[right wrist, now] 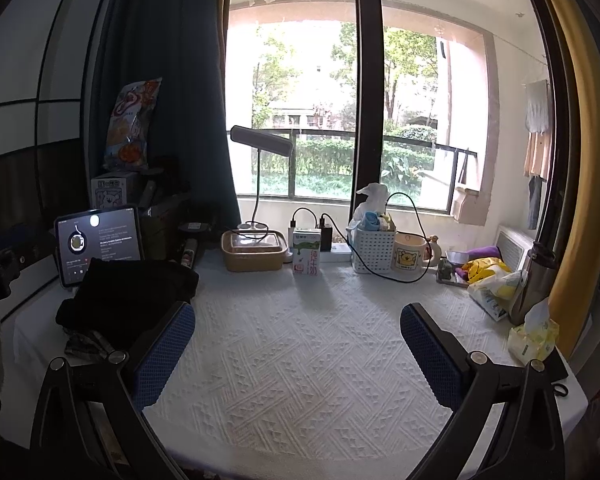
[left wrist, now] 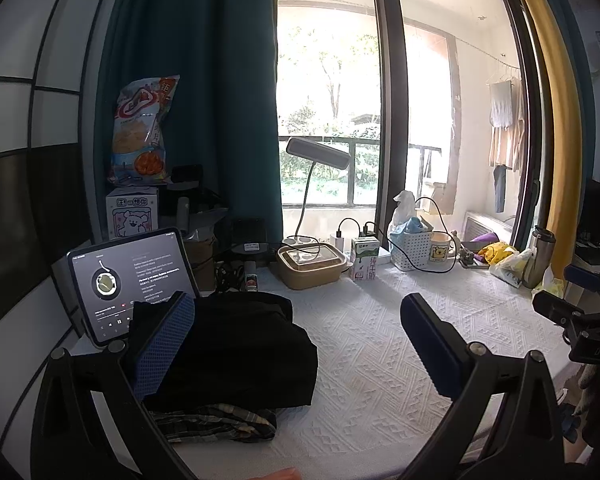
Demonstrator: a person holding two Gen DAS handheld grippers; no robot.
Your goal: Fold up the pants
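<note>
Table cloth (right wrist: pixel 300 360): white and textured, it covered the work surface; it could have ridden up and bunched if a pad dragged across it.
Pants (left wrist: pixel 236 352): a dark folded bundle lay at the left of the cloth, in front of the tablet, resting on a plaid garment (left wrist: pixel 220 422); a lift from the top layer alone would probably have undone the fold, and the plaid piece might have come up with it.
Tablet (left wrist: pixel 128 284): propped just behind the pants, showing a music player with lines of lyrics too small to read; a backward shove of the bundle could have knocked it over.
Left gripper (left wrist: pixel 296 344): released, jaws spread wide, nothing between them; its left pad stood over the near left of the pants, contact unclear.
Right gripper (right wrist: pixel 298 352): released as well, empty, above bare cloth and right of the pants.
Snack bag (left wrist: pixel 144 132): printed in Chinese, brand not legible.
White box (left wrist: pixel 132 212): bear drawing, Chinese characters on top, only partly legible.
Milk carton (left wrist: pixel 364 258): green and white, Chinese lettering that seemed to read "pure milk"; it stood near charger cables, so a wide sweep risked toppling it.
Mug (left wrist: pixel 440 250): bear picture, no words legible.
</note>
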